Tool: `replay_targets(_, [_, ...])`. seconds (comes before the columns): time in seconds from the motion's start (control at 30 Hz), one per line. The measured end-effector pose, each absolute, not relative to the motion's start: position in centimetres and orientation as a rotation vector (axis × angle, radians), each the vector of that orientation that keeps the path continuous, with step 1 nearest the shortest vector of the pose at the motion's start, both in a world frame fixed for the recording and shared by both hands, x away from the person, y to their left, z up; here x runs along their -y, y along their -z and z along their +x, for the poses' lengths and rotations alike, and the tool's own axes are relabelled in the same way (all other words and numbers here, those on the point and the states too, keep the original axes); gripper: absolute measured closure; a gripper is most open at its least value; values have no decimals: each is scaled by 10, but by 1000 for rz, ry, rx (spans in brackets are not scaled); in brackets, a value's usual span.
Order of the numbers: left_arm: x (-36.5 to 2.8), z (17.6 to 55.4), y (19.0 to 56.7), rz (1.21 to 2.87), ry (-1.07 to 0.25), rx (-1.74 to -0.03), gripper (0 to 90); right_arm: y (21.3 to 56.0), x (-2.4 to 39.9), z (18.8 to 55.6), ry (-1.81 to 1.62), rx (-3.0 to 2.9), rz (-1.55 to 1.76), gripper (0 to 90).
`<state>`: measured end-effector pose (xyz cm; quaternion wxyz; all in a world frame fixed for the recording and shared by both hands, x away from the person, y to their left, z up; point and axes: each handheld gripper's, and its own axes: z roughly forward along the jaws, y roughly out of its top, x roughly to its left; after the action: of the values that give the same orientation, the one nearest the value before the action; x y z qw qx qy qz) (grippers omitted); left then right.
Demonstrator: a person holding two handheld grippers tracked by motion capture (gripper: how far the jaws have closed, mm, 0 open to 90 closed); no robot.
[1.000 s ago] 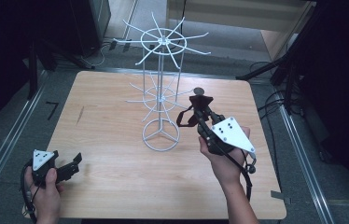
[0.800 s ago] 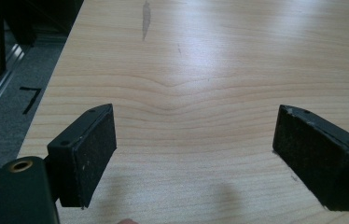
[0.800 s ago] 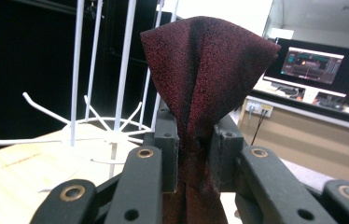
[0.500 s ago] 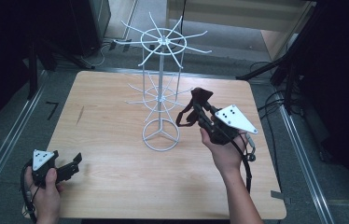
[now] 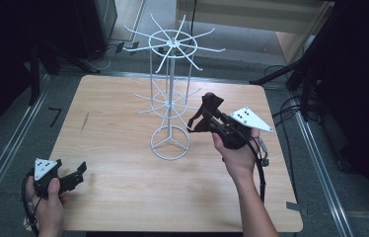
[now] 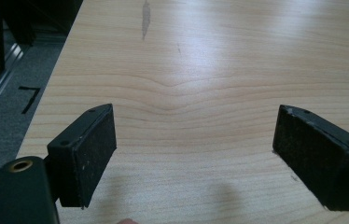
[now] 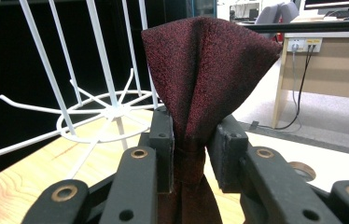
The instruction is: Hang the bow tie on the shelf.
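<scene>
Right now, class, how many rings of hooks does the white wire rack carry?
2: the upper ring tops the white wire rack; the lower ring sits halfway down the pole.

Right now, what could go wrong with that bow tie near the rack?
1. The right gripper pinches only the bow tie at its narrow middle; it could slip out.
2. The wire rack is light, with thin hooks nearby; a bump may tip it.
3. The left gripper is open, far off, not steadying the rack.

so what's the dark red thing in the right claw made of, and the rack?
Dark red piece: looks like woven fabric, matte with a fine speckled weave, gathered into folds where the right claw pinches it. Rack: thin bent wire, probably white-coated metal, smooth and slightly glossy.
</scene>
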<state>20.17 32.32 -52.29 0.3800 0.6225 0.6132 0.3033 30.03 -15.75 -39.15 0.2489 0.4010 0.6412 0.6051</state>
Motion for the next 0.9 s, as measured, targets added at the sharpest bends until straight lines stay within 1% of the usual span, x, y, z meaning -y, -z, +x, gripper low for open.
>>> replay_targets(0.5, [-323,202,523,1588,-773,-1566,141,408,161,298,-1629,-1792,1103,734])
replay_targets(0.9, [-323,201,523,1587,-776,-1565,141,430,155,295,-1524,-1865,1045,735])
